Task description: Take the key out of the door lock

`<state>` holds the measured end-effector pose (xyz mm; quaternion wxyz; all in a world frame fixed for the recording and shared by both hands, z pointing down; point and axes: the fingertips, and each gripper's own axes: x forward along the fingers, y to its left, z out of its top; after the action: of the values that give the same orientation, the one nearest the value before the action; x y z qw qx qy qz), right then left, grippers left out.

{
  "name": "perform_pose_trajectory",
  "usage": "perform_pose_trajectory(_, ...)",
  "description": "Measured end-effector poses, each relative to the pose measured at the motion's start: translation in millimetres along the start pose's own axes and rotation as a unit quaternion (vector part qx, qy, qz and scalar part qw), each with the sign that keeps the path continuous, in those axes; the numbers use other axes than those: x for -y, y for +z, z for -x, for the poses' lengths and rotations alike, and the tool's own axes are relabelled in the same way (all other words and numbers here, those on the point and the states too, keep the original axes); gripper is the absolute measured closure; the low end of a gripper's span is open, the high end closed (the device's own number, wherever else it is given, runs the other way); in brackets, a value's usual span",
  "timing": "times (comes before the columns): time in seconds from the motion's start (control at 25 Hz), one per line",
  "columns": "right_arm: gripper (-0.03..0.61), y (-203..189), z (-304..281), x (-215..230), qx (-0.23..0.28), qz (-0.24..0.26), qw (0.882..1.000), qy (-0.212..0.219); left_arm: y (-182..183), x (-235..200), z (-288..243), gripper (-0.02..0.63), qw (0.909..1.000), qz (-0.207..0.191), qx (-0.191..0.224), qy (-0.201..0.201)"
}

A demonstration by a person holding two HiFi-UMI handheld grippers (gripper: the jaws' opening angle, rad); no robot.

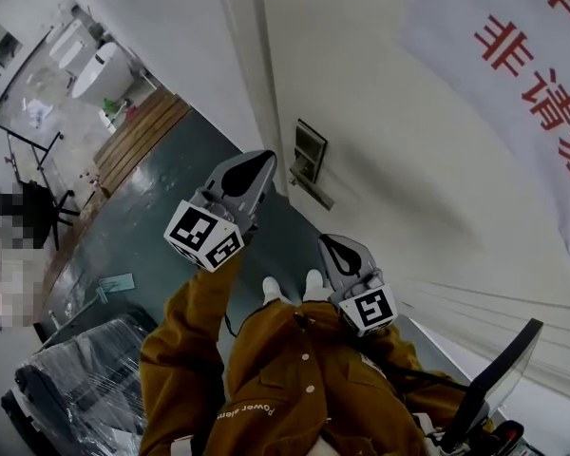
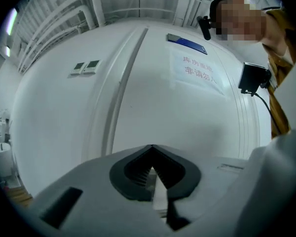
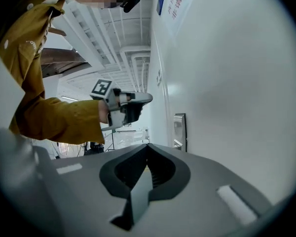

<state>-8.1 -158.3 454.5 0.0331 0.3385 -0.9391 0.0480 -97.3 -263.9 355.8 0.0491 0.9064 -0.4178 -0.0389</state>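
A silver lock plate (image 1: 310, 152) with a lever handle (image 1: 312, 194) sits on the white door (image 1: 408, 179). No key can be made out on it. My left gripper (image 1: 266, 160) is raised just left of the plate, its jaws shut and empty. In its own view the left gripper (image 2: 152, 147) faces bare door. My right gripper (image 1: 329, 241) hangs lower, below the handle, also shut on nothing. The right gripper view looks past the right gripper (image 3: 148, 145) to the lock plate (image 3: 179, 130) and the left gripper (image 3: 138, 101) beside it.
A white sign with red characters (image 1: 541, 74) hangs on the door at right. The door frame (image 1: 256, 65) runs left of the lock. Wooden boards (image 1: 138, 136) and a plastic-wrapped object (image 1: 76, 388) lie on the dark floor. Two wall switches (image 2: 86, 67) sit left of the frame.
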Motion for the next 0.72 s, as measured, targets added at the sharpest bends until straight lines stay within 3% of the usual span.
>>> perform_pose_trajectory(0.28,0.572,3,-6,-5,0.01,0.031,0.999,0.002,12,-28,-61,0.617,0.9994,0.011,-0.006,-0.032)
perform_pose_trajectory(0.72,0.572,-18,-6,0,-0.035,0.009,0.999,-0.011,2,-33,-96,0.617,0.9971,0.031,-0.023,-0.065)
